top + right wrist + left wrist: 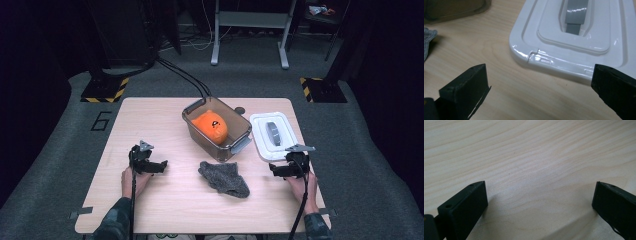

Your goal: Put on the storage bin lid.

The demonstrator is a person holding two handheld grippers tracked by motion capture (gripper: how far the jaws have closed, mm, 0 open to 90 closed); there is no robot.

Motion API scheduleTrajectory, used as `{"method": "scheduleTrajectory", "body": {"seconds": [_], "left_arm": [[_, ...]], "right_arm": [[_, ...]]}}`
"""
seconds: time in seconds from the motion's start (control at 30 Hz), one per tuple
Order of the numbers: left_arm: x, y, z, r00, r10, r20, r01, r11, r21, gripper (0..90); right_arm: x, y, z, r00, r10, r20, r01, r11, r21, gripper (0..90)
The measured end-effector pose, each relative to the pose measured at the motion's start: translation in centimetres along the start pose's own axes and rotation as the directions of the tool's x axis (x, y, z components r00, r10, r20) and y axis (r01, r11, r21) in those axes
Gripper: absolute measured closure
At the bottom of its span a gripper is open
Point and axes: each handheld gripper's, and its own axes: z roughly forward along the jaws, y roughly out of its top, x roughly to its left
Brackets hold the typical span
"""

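Working from the table down to the small stuff: the clear bin with the orange plush inside sits well ahead of both tongs, between them. The white lid lies flat just ahead of my right tongs, its near edge running crosswise to the jaws and its long axis pointing away from me, grey handle up the middle. The grey cloth lies inboard of the right tongs, between the two hands. Right jaws stand wide apart with nothing in them; left tongs likewise gape over bare wood, well away from everything. The right hand is plainly nearer the lid, so I judge the reach falls to it.
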Motion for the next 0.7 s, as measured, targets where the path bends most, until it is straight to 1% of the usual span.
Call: {"method": "scheduleTrajectory", "body": {"seconds": [0.07, 0.1, 0.13, 0.2, 0.23, 0.27, 0.3, 0.37, 0.4, 0.43, 0.5, 0.53, 0.57, 0.6, 0.63, 0.67, 0.7], "left_arm": [[0.0, 0.0, 0.0, 1.0000, 0.001, 0.001, -0.001, 1.0000, 0.000, 0.0], [0.0, 0.0, 0.0, 1.0000, 0.001, 0.003, -0.001, 1.0000, 0.003, 0.0], [0.0, 0.0, 0.0, 1.0000, 0.004, 0.003, -0.004, 1.0000, 0.004, 0.0], [0.0, 0.0, 0.0, 0.9999, 0.012, 0.005, -0.012, 0.9999, 0.003, 0.0], [0.0, 0.0, 0.0, 0.9998, 0.019, 0.008, -0.019, 0.9998, 0.003, 0.0], [0.0, 0.0, -0.1, 0.9997, 0.022, 0.010, -0.022, 0.9998, 0.005, 0.0], [-0.1, 0.0, 0.0, 0.9998, 0.020, 0.010, -0.020, 0.9998, 0.004, 0.0], [-0.1, 0.0, -0.1, 0.9998, 0.020, 0.009, -0.020, 0.9998, 0.005, 0.0], [-0.1, 0.0, 0.0, 0.9998, 0.019, 0.009, -0.019, 0.9998, 0.004, 0.0], [-0.1, 0.0, 0.0, 0.9998, 0.019, 0.007, -0.019, 0.9998, 0.004, 0.0], [-0.1, 0.0, 0.0, 0.9998, 0.016, 0.010, -0.017, 0.9999, 0.001, 0.0], [-0.1, 0.0, 0.0, 0.9998, 0.015, 0.009, -0.015, 0.9999, 0.001, 0.0], [-0.1, 0.0, 0.0, 0.9998, 0.017, 0.009, -0.017, 0.9999, 0.002, 0.0], [-0.1, 0.0, 0.0, 0.9998, 0.016, 0.009, -0.016, 0.9999, 0.001, 0.0], [-0.1, 0.0, 0.0, 0.9998, 0.017, 0.010, -0.017, 0.9999, 0.002, 0.0], [-0.1, 0.0, 0.0, 0.9998, 0.017, 0.010, -0.017, 0.9998, 0.002, 0.0], [-0.1, 0.0, 0.0, 0.9998, 0.017, 0.010, -0.017, 0.9999, 0.002, 0.0]], "right_arm": [[-0.3, 0.7, 0.2, 1.0000, 0.006, -0.004, -0.006, 1.000, 0.000, 0.5], [-0.5, 1.0, 0.4, 1.0000, 0.002, 0.003, -0.002, 1.000, 0.002, 0.5], [-0.6, 1.4, 0.5, 0.9998, 0.019, -0.004, -0.019, 1.000, 0.005, 0.5], [-0.9, 2.1, 0.9, 0.9998, 0.020, 0.004, -0.020, 1.000, 0.008, 0.8], [-1.1, 2.4, 1.1, 0.9999, 0.011, 0.003, -0.011, 1.000, 0.014, 0.9], [-1.3, 2.8, 1.3, 0.9998, 0.019, 0.005, -0.019, 1.000, 0.015, 0.9], [-1.4, 3.2, 1.5, 0.9997, 0.021, 0.008, -0.021, 1.000, 0.015, 0.9], [-1.7, 3.8, 2.0, 0.9994, 0.034, -0.001, -0.034, 0.999, 0.023, 1.1], [-1.8, 4.1, 2.2, 0.9997, 0.022, 0.005, -0.022, 1.000, 0.017, 1.3], [-1.9, 4.4, 2.5, 0.9996, 0.027, 0.008, -0.027, 0.999, 0.019, 1.4], [-2.1, 5.0, 2.9, 0.9994, 0.033, -0.005, -0.033, 0.999, 0.024, 1.6], [-2.0, 5.2, 3.1, 0.9993, 0.035, 0.013, -0.035, 0.999, 0.020, 2.7], [-2.1, 5.4, 3.3, 0.9997, 0.023, 0.011, -0.024, 0.999, 0.022, 2.7], [-2.2, 5.6, 3.6, 0.9995, 0.033, -0.005, -0.032, 0.999, 0.032, 2.5], [-2.3, 5.9, 3.9, 0.9992, 0.038, -0.010, -0.037, 0.999, 0.033, 2.5], [-2.3, 6.1, 4.1, 0.9989, 0.046, 0.000, -0.046, 0.999, 0.028, 3.6], [-2.3, 6.3, 4.2, 0.9993, 0.038, 0.004, -0.038, 0.999, 0.020, 5.3]]}}
